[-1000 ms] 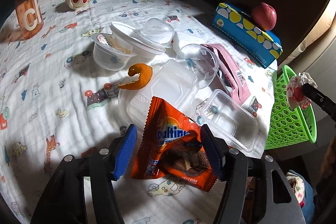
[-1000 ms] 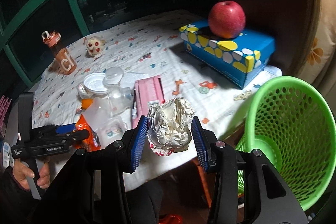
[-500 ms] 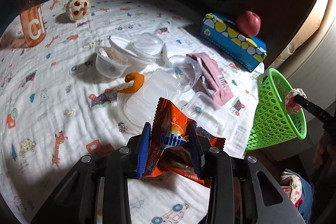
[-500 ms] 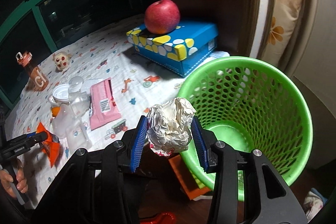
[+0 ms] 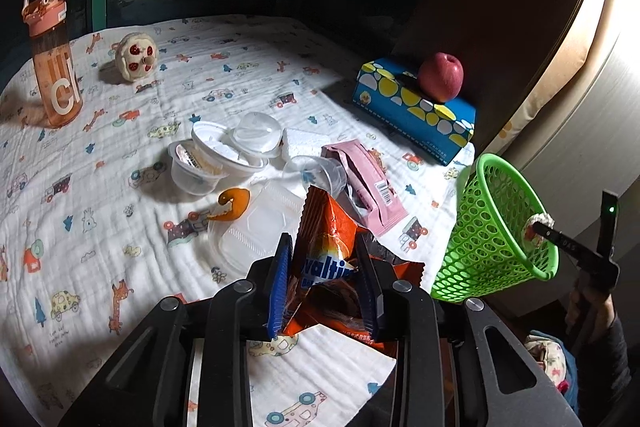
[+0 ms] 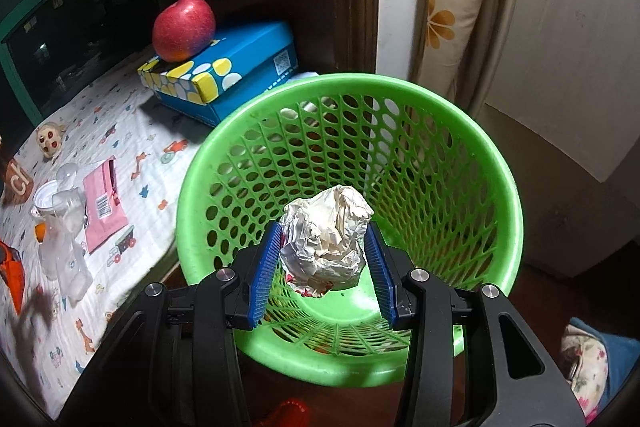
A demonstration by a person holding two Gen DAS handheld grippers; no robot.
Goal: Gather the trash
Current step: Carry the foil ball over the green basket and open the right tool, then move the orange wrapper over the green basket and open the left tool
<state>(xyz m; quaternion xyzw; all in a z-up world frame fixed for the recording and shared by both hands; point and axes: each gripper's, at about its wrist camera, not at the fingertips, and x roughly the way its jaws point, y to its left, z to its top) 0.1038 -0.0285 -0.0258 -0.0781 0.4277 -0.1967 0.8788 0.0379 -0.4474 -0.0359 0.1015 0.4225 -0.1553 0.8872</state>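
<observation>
An orange snack wrapper (image 5: 320,219) stands crumpled between the blue pads of my left gripper (image 5: 323,255). Its jaws are closing and pinch the wrapper, which is lifted a little off the patterned cloth (image 5: 100,235). My right gripper (image 6: 323,239) is shut on a crumpled white paper ball (image 6: 328,211). It holds the ball over the mouth of the green mesh basket (image 6: 500,167). The left wrist view shows that basket (image 5: 492,227) beside the table's right edge, with the ball just above its rim.
On the cloth lie a pink pack (image 5: 368,183), clear plastic trays (image 5: 256,227), plastic cups (image 5: 196,167) and an orange peel (image 5: 234,203). Farther back stand a blue tissue box (image 5: 412,111) with an apple (image 5: 440,75), an orange bottle (image 5: 52,55) and a small toy (image 5: 136,57).
My left gripper closed on the orange wrapper and raised it off the cloth. My right gripper carried the paper ball from beside the table to above the green basket.
</observation>
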